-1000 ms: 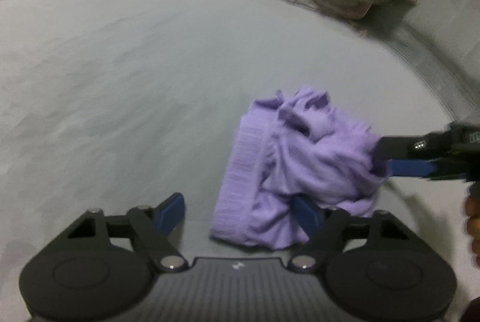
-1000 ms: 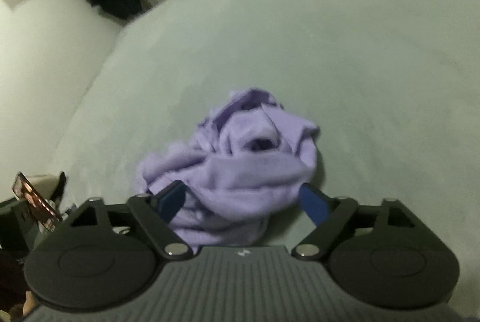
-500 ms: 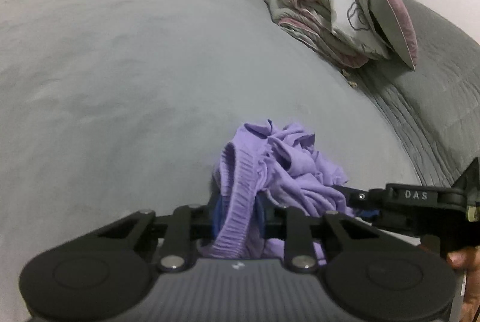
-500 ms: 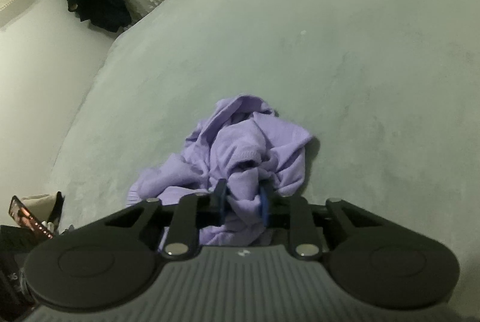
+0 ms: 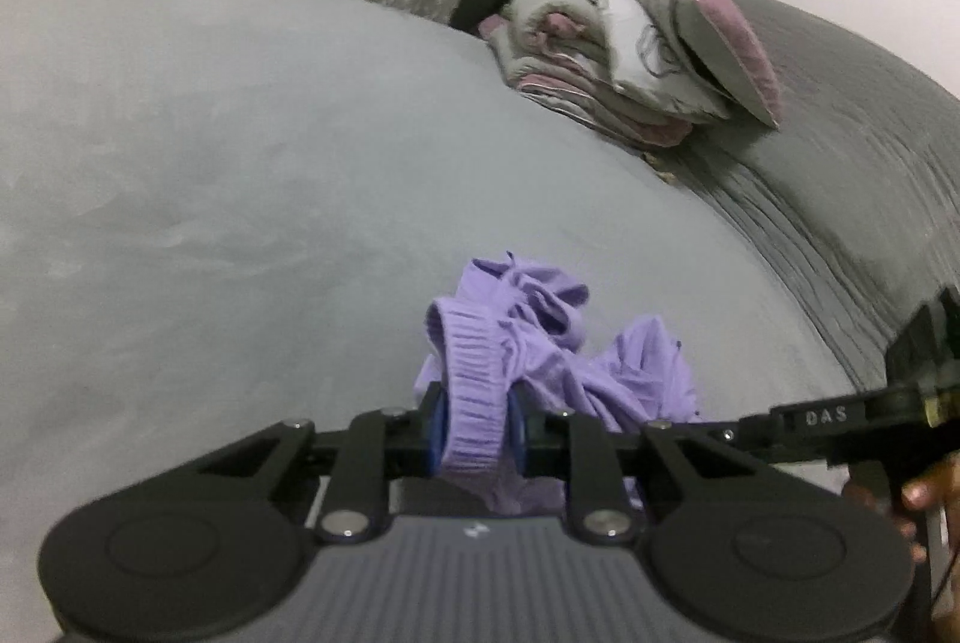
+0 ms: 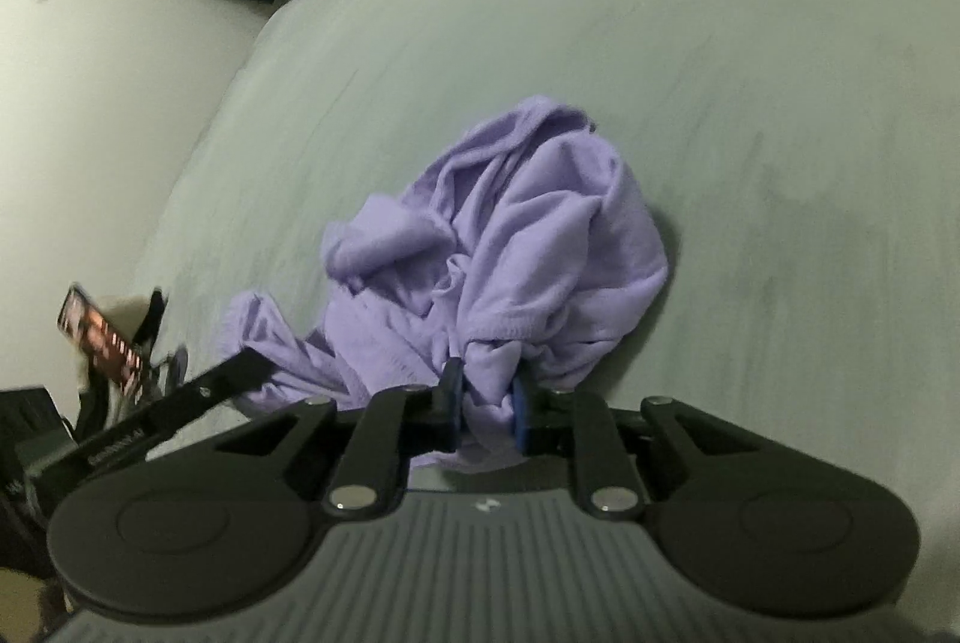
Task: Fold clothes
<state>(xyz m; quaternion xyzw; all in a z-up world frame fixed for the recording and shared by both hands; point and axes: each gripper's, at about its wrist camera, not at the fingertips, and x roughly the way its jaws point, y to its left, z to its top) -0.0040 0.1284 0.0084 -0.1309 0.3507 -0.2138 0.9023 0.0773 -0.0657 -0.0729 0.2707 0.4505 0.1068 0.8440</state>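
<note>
right gripper's arm (image 5: 840, 418), seen from the left wrist: "DAS" in pale capitals
left gripper's arm (image 6: 150, 424), seen from the right wrist: a printed word, too blurred to read

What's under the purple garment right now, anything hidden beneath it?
The purple garment lies crumpled on the grey bedspread, which shows all around it. Both tools grip its near edge. Anything beneath the bunched folds is covered and cannot be seen.

Both wrist views look closely downward, sharing the purple garment (image 5: 540, 361).
</note>
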